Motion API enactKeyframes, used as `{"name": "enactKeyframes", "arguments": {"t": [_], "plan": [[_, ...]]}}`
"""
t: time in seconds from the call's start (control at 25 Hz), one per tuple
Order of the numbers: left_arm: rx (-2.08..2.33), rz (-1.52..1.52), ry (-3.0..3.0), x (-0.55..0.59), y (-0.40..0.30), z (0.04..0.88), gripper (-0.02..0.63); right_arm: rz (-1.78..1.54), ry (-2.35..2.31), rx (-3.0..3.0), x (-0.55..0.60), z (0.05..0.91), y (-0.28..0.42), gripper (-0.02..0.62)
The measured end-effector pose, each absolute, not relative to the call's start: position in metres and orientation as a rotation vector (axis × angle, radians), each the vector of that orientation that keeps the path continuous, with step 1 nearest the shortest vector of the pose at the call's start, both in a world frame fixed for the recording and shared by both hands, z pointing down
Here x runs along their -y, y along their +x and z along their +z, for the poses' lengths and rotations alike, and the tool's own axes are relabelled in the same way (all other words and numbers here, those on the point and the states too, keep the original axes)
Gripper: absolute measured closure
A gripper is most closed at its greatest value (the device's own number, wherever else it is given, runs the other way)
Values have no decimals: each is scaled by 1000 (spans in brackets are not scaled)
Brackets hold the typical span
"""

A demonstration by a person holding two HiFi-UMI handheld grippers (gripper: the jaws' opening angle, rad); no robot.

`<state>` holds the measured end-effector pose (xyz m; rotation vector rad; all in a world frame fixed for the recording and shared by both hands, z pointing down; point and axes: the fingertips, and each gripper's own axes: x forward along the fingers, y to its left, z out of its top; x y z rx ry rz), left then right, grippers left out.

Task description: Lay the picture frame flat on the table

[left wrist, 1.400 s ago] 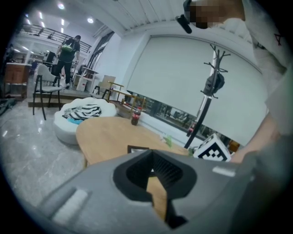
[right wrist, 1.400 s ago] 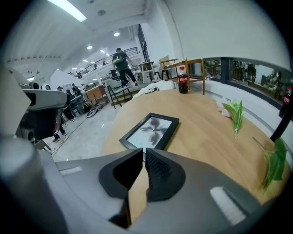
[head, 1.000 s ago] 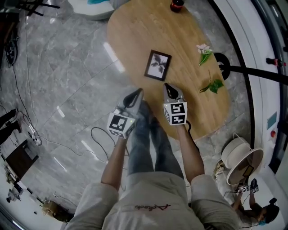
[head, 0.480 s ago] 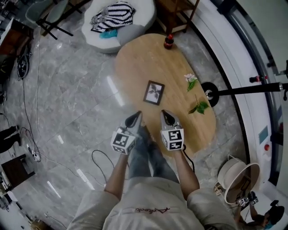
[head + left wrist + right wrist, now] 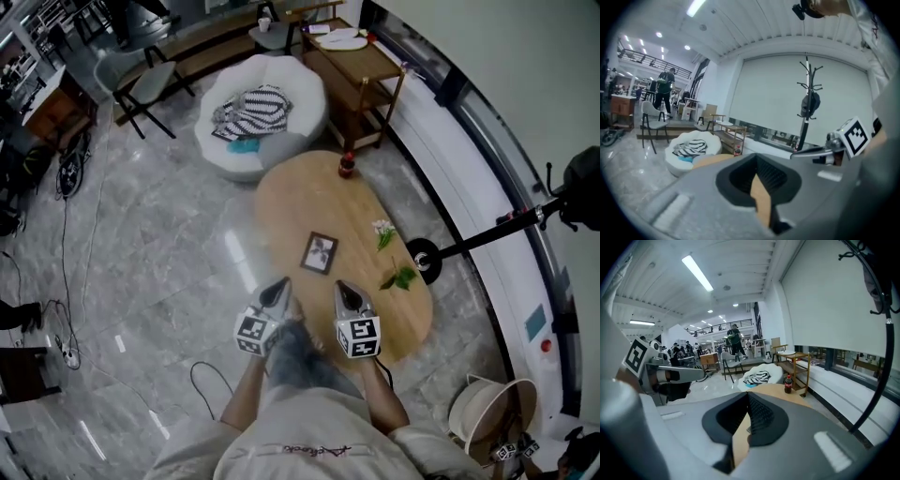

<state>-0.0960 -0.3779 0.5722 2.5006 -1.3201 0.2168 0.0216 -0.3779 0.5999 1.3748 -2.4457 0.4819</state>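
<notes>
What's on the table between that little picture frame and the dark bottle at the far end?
Nothing: in the head view, only bare wooden table runs from the picture frame to the bottle.

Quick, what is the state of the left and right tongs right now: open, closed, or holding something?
left tongs: closed, holding nothing.
right tongs: closed, holding nothing.

You wear a pale beige short-sleeved shirt (image 5: 300,436) with red script, and blue jeans (image 5: 298,352). Your left gripper (image 5: 280,285) and right gripper (image 5: 341,287) are grey, each bearing a black-and-white marker cube.
</notes>
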Motion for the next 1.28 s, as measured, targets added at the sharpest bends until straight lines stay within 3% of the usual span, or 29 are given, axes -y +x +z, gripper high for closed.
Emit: {"name": "enactKeyframes", "arguments": {"t": [0.48, 0.88, 1.28], "plan": [[1416, 175, 2548, 338, -112, 486, 606, 370, 1422, 2493, 341, 502, 38, 592], [1515, 175, 2593, 324, -136, 442, 607, 345, 1494, 2513, 326, 468, 57, 592], [1546, 168, 2612, 328, -116, 422, 607, 306, 1544, 2524, 332, 451, 88, 592]]}}
